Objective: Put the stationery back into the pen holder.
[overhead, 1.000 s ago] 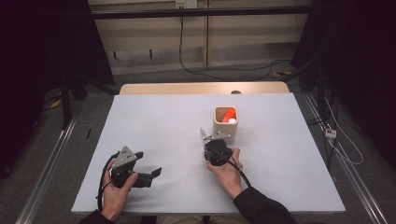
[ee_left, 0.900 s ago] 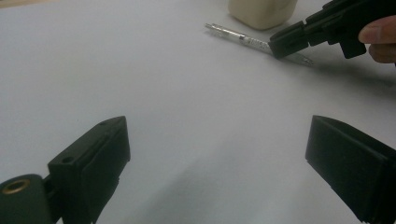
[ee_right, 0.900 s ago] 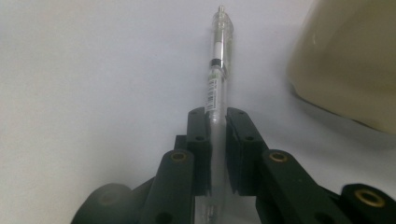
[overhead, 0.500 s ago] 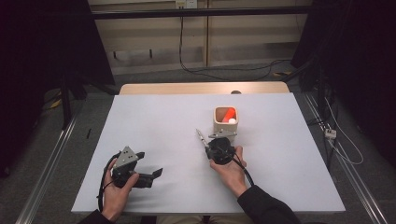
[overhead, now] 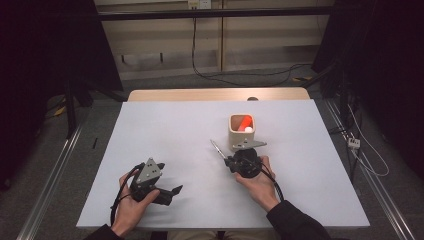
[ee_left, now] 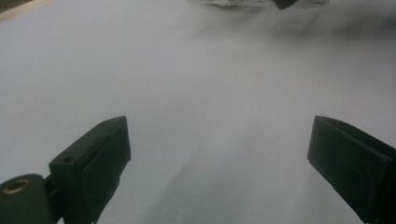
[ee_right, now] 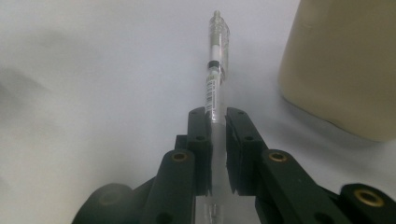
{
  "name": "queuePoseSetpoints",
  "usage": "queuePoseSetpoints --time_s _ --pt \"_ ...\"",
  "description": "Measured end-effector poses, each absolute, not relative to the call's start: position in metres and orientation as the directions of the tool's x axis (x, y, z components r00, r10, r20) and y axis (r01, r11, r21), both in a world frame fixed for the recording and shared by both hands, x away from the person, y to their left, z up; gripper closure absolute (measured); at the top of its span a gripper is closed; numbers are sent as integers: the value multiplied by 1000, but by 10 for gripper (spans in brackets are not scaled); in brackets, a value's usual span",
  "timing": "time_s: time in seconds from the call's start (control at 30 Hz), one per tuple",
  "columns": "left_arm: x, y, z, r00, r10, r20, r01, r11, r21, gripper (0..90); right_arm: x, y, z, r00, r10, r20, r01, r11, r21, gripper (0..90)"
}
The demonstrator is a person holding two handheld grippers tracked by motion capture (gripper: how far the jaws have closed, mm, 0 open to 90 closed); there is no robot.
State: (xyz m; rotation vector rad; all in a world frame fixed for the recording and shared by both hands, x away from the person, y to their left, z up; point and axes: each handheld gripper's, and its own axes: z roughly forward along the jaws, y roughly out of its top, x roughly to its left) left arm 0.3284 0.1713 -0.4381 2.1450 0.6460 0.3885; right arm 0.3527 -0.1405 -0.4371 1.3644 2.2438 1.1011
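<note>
Presently, the right gripper (ee_right: 217, 126) is clenched on a clear pen (ee_right: 215, 79), its two black jaws pressing the barrel from either side. In the right gripper view the pen runs straight out ahead of the jaws, its clip end farthest from them, above the white surface (ee_right: 93, 70). A beige cup (ee_right: 345, 65) stands to the right of the pen in that view, near it but apart from it. In the high view the right gripper (overhead: 224, 156) sits in the person's right hand (overhead: 257, 182) at the middle of the surface (overhead: 165, 130), just in front of the cup (overhead: 242, 135), and the pen (overhead: 217, 148) slants away from the gripper toward the upper left. Inside the cup lie an orange item (overhead: 245, 121) and a white item (overhead: 248, 128); what they are cannot be told. The left gripper (overhead: 172, 192) rests low on the near left part of the surface, held in the person's left hand (overhead: 132, 205) and well apart from the cup and the pen. In the left gripper view its jaws stand wide apart with nothing between them, only bare white surface (ee_left: 205, 93) ahead. A cable (overhead: 272, 177) trails back from the right gripper along the forearm.
</note>
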Motion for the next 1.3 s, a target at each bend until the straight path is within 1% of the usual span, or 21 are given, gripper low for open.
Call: queuePoseSetpoints --time_s 0.07,0.3,0.43,0.5,0.57,0.63,0.73,0.87,1.07,1.17,1.3 --pt "330 168 -439 824 561 80 287 -534 796 59 350 -145 -435 -521 840 150 622 253 741 812" --pt "336 153 -436 826 551 121 254 -554 793 66 343 -155 -428 -563 810 162 605 271 749 812" --pt "341 141 -430 838 514 182 197 -596 779 66 339 -158 -425 -592 788 171 598 286 749 812" --pt "345 134 -429 848 491 200 165 -603 780 65 337 -160 -424 -591 786 179 596 276 755 812" --pt "350 128 -428 864 465 193 144 -596 790 65 337 -162 -423 -597 779 191 597 272 755 812" --pt "354 122 -427 860 465 210 128 -595 793 65 337 -163 -423 -600 776 194 598 273 754 812" --pt "358 115 -422 869 432 243 83 -611 787 65 337 -162 -423 -614 763 201 598 283 750 812" --pt "360 105 -418 877 380 295 26 -650 760 69 336 -162 -421 -627 753 198 590 293 752 812" --pt "353 97 -421 872 335 358 -29 -694 720 67 334 -165 -420 -642 740 198 586 309 749 812" --pt "353 99 -420 872 331 362 -31 -699 715 74 334 -165 -419 -657 727 198 581 321 748 812" --pt "351 100 -420 852 320 415 -71 -715 696 73 335 -160 -416 -681 707 193 569 344 747 812"
